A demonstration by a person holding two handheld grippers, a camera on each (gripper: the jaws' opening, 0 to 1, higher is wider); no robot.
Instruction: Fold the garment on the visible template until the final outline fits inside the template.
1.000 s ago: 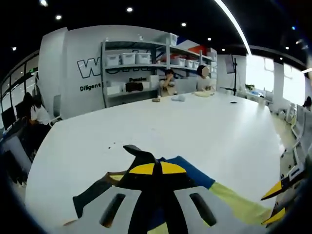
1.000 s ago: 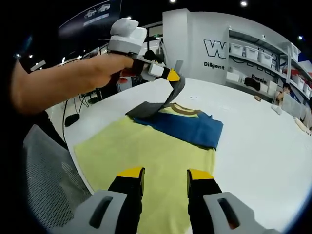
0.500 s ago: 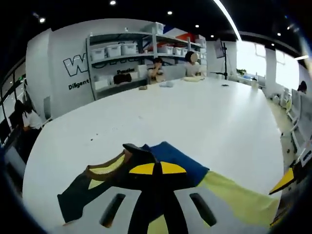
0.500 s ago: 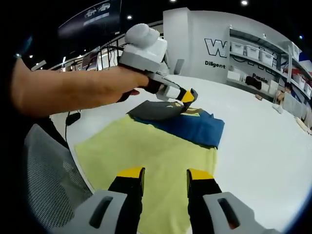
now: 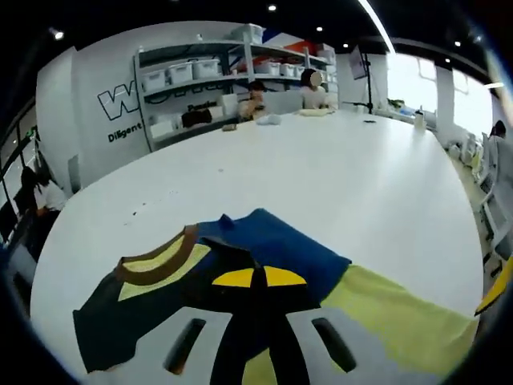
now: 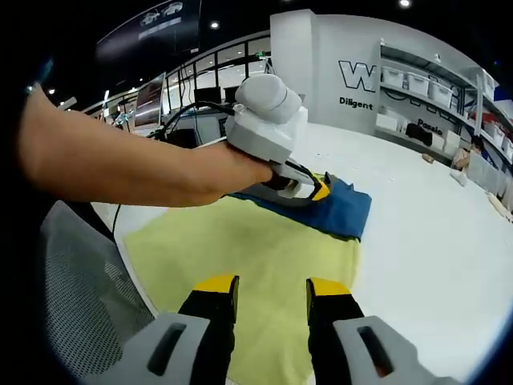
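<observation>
Left hand-held gripper (image 5: 253,277) jaws closed on dark sleeve (image 5: 144,309) of garment (image 6: 264,257), low over blue fold (image 5: 280,249). Right hand-held gripper (image 6: 272,290) parted, empty, hovering above yellow body. Garment flat on table (image 5: 337,184), long axis away from right gripper; left nearer fold.

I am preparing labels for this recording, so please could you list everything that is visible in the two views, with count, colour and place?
garment: one, blue, dark and yellow-green with a brown collar, on the template
template: one, pale yellow sheet, near table edge
table: one, white, long
shelves: one grey unit with white bins, back wall
people: two seated at the table's far end
chair: one, grey mesh, beside table
left gripper: yellow-tipped, closed on the garment
right gripper: yellow-tipped, open, above the template
hand: one, holding the left gripper
</observation>
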